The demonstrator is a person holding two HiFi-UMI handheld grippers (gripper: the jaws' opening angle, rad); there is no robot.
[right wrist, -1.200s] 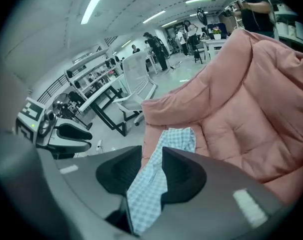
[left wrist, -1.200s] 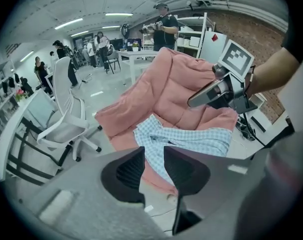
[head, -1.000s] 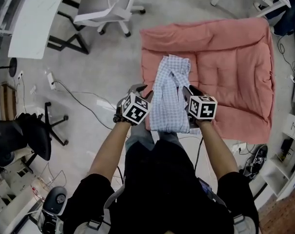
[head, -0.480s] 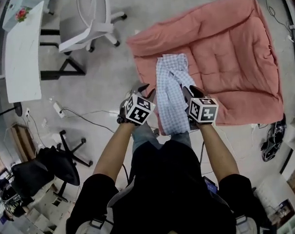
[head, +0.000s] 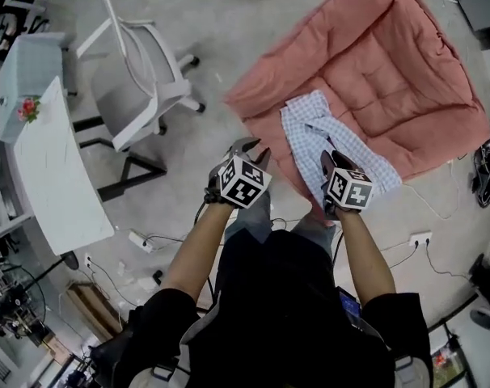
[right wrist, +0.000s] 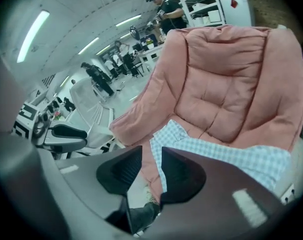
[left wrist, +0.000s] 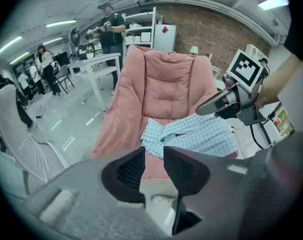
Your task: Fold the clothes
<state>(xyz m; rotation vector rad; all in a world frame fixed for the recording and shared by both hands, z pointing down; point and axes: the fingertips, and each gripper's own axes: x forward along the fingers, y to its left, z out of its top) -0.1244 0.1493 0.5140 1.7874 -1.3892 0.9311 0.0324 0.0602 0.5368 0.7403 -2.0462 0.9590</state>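
- The left gripper (head: 249, 150) is hanging over bare floor just short of the mat's near corner. Its jaws are standing slightly apart with nothing between them.
- The right gripper (head: 336, 165) is hovering at the near end of the shirt (head: 322, 132). Its jaws are also slightly parted, and they are not pinching any cloth.
- The shirt is lying bunched and partly folded lengthwise on the pink mat (head: 390, 63), close to its near edge.
- Judging from this, the person is lining up for a fresh grip between folds. The next move is probably asking both grippers to drop onto the shirt's near corners and close there (the left one is having farther to go).
- A power strip (head: 141, 241) and loose cables are trailing across the floor near the person's feet, so tripping is looking like the main risk.
- A white chair (head: 136, 87) and a white table (head: 55, 176) are standing well to the left, clear of the work.
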